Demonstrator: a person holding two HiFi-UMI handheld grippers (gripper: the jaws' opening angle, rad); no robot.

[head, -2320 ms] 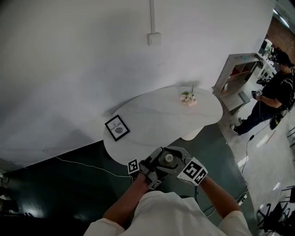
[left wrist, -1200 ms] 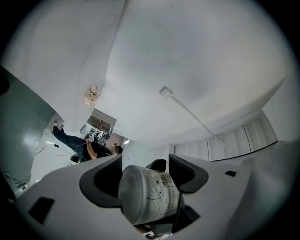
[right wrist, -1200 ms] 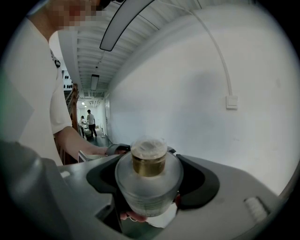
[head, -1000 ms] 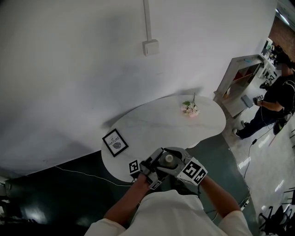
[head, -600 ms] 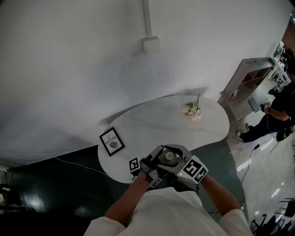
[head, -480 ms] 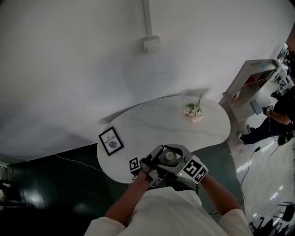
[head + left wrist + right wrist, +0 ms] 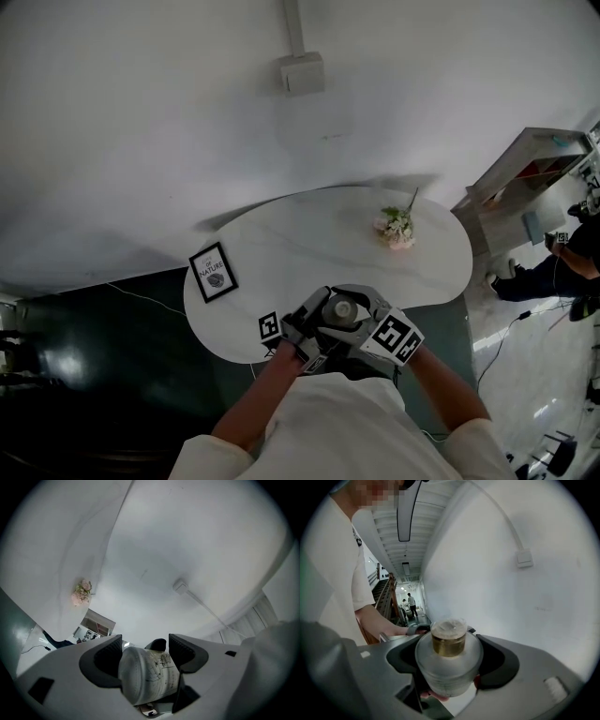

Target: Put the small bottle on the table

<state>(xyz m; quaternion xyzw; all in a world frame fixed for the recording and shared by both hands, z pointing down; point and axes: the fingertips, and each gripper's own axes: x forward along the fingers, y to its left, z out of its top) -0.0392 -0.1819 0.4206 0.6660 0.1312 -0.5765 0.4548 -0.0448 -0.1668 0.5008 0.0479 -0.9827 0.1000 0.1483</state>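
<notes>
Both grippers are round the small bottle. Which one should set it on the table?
Right, probably. In the right gripper view the small bottle stands cap-up between its jaws, ready to lower onto the table. The left gripper has it lying sideways, base toward its camera.

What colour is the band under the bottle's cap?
Gold band on the bottle; right gripper view shows it best.

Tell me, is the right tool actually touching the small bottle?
Touching. The right gripper view shows the small bottle wedged between the right tool's jaws, its frosted sides pressed against both.
</notes>
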